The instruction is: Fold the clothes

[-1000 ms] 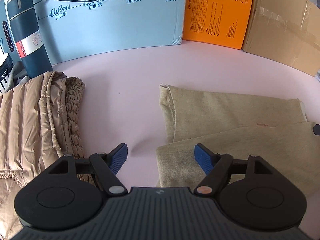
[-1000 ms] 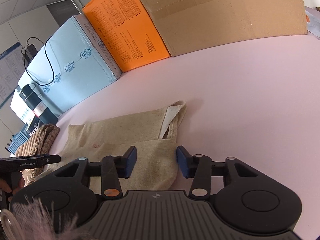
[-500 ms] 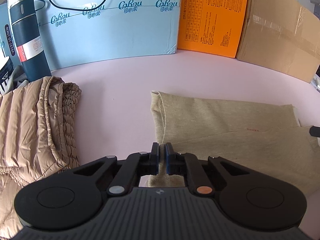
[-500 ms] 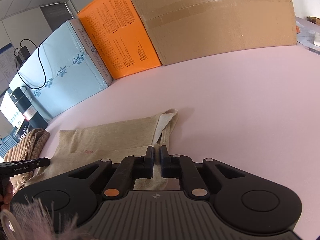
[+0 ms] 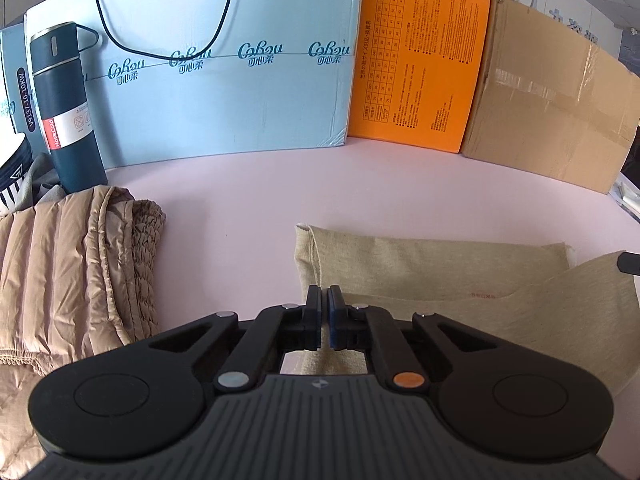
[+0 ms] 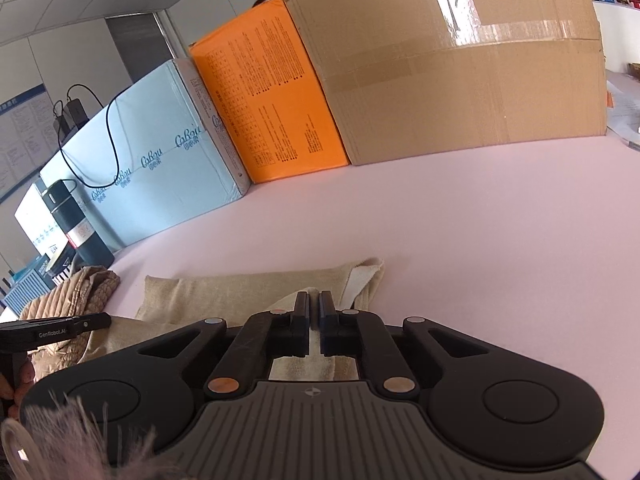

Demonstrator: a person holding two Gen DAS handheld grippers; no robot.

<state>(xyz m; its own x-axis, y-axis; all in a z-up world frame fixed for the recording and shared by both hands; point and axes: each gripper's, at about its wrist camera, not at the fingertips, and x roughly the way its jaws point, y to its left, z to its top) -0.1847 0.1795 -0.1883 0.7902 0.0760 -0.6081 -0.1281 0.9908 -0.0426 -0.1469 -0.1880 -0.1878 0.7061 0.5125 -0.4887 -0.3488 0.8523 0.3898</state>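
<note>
Two grippers, left gripper (image 5: 324, 304) and right gripper (image 6: 314, 310), pinch the beige garment's (image 5: 440, 268) near edge, lifted off the pink table's (image 5: 280, 192) front; one fold looks underway, later folds remain.

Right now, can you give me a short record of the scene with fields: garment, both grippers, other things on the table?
garment: beige knit garment, partly folded on the pink table
left hand-held gripper: shut on the garment's near left edge
right hand-held gripper: shut on the garment's near right edge
other clothing: tan quilted jacket, at the left
behind jacket: dark blue flask, upright
back row: light blue box, orange box, brown cardboard box
</note>
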